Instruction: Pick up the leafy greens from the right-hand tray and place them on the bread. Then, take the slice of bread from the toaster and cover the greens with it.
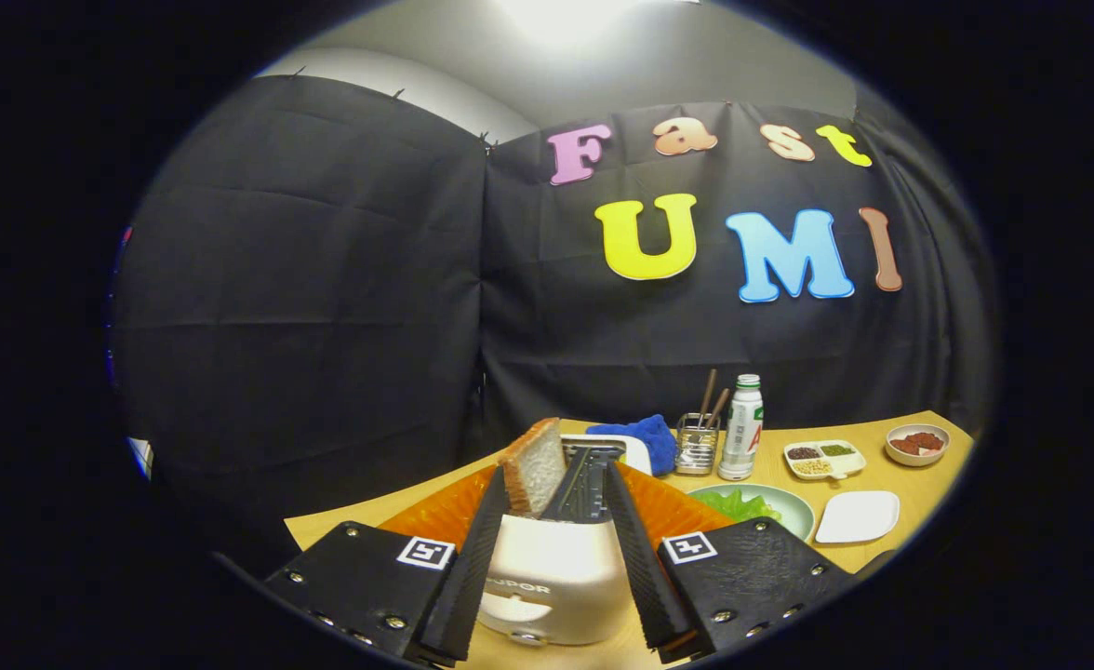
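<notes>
1. Gripper (554, 484) fingers stand spread apart, one to each side of the toaster (552, 568), with nothing pressed between them. Their tips reach up beside the top of the toaster, the left one next to the bread.

2. Toaster sits just ahead, between the fingers, pale-bodied with a lever knob low on its near face. A slice of bread (534, 465) stands tilted out of its left slot, crust edge uppermost; the right slot shows a dark grille.

3. Judgement: the fingers look lined up on the toaster for taking the slice. To do that well, the jaws should be centred on the slice rather than on the toaster body, closed across its flat faces near the top, and pressed lightly, since soft bread would crush or tear. A lift straight along the slot would keep the crust from catching.

4. Orange tray (668, 507) lies behind the toaster; whatever lies on it there is hidden by the toaster and fingers, so the base slice cannot be confirmed.

5. Leafy greens (738, 505) lie in a pale green plate (793, 507) beyond the right finger, not on any bread that can be seen. A white square dish (859, 516) sits just beside that plate.

6. Farther back stand a blue cloth (645, 435), a utensil holder (698, 442), a bottle (742, 428), a divided dish (824, 458) and a small bowl (917, 444).
</notes>
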Demonstrator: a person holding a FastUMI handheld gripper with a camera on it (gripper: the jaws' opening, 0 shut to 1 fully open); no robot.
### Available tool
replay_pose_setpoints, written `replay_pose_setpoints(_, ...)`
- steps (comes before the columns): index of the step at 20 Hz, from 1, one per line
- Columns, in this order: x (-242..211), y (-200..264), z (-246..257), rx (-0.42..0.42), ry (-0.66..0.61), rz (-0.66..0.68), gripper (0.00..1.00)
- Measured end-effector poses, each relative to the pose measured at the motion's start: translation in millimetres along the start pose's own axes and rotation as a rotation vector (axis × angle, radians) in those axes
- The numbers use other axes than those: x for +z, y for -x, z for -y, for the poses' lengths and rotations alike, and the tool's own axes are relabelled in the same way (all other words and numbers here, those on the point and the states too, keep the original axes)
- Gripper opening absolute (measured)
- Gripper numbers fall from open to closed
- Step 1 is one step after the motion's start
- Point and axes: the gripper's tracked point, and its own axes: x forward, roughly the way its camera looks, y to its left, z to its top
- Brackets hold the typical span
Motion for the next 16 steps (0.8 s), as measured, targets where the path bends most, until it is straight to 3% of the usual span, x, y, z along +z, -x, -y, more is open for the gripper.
replay_pose_setpoints(8, -10, -41, -5, -0.107, 0.036, -0.061, 0.65)
replay_pose_setpoints(11, -19, -53, -9, -0.098, 0.026, -0.077, 0.62)
replay_pose_setpoints(14, -23, -55, 3, -0.145, -0.017, -0.093, 0.14)
replay_pose_setpoints(15, -19, -51, 7, -0.157, -0.034, -0.086, 0.18)
replay_pose_setpoints(16, -20, -56, 9, -0.158, -0.041, -0.088, 0.06)
